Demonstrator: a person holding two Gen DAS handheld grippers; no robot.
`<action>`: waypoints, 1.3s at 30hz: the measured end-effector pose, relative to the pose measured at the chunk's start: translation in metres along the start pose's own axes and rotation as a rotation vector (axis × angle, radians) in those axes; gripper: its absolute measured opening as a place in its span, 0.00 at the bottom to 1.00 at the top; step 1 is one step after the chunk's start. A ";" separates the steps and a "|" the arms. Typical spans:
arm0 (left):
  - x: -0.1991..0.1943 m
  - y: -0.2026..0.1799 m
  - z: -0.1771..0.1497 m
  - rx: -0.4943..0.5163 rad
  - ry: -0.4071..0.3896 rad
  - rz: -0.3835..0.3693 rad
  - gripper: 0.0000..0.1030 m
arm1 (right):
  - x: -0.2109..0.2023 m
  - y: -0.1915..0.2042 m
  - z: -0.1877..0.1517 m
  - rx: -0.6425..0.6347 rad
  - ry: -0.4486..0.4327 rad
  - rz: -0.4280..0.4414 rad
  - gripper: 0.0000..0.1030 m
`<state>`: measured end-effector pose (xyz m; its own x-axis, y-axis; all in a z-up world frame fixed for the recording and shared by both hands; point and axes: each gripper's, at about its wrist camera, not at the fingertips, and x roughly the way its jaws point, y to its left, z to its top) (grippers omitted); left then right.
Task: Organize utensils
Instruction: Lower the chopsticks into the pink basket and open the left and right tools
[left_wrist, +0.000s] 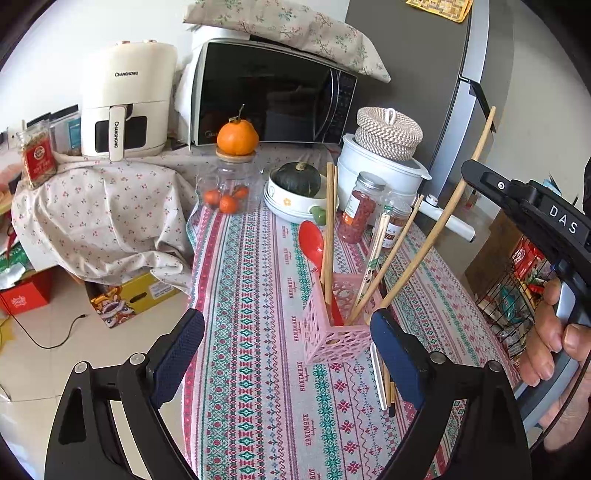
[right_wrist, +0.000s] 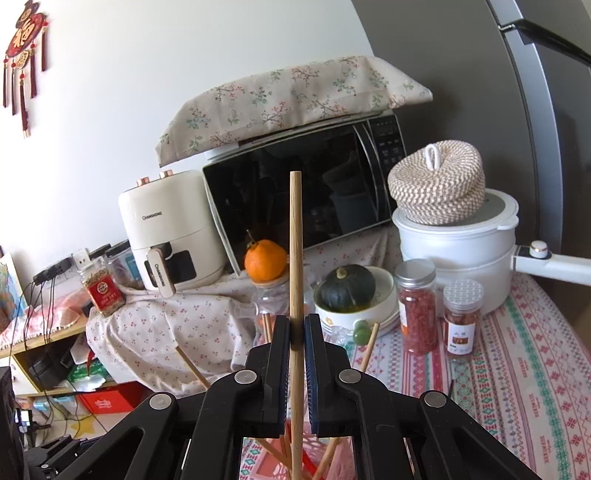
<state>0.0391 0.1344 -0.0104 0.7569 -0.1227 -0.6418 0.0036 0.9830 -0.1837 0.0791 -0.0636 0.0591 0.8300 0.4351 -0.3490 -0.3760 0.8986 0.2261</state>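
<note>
A pink perforated utensil holder (left_wrist: 338, 325) stands on the patterned tablecloth and holds several wooden chopsticks (left_wrist: 328, 236) and a red spoon (left_wrist: 312, 243). My left gripper (left_wrist: 286, 360) is open and empty, just in front of the holder. Loose utensils (left_wrist: 384, 384) lie on the cloth beside its right finger. My right gripper (right_wrist: 296, 334) is shut on a long wooden chopstick (right_wrist: 296, 266), held upright above the holder (right_wrist: 266, 469); the same chopstick (left_wrist: 448, 206) leans from the holder toward the right gripper body in the left wrist view.
At the back stand a microwave (left_wrist: 273, 92), an air fryer (left_wrist: 125, 103), a white pot (left_wrist: 380, 173) with a woven lid, a bowl with a green squash (left_wrist: 297, 184), spice jars (left_wrist: 360, 206) and a jar of oranges (left_wrist: 229, 184). The table's left edge (left_wrist: 192, 295) drops to the floor.
</note>
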 end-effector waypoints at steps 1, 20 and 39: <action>0.000 0.000 0.000 0.001 0.003 -0.001 0.90 | 0.001 0.002 -0.001 -0.011 -0.008 -0.005 0.07; 0.001 -0.007 -0.002 0.024 0.021 -0.013 0.90 | 0.016 0.002 -0.007 -0.020 -0.015 -0.024 0.07; 0.029 -0.007 -0.019 -0.018 0.157 0.009 1.00 | 0.011 -0.057 -0.032 -0.070 0.185 -0.096 0.84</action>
<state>0.0486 0.1218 -0.0420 0.6456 -0.1356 -0.7516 -0.0154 0.9816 -0.1903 0.0963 -0.1079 0.0139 0.7759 0.3441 -0.5287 -0.3318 0.9354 0.1220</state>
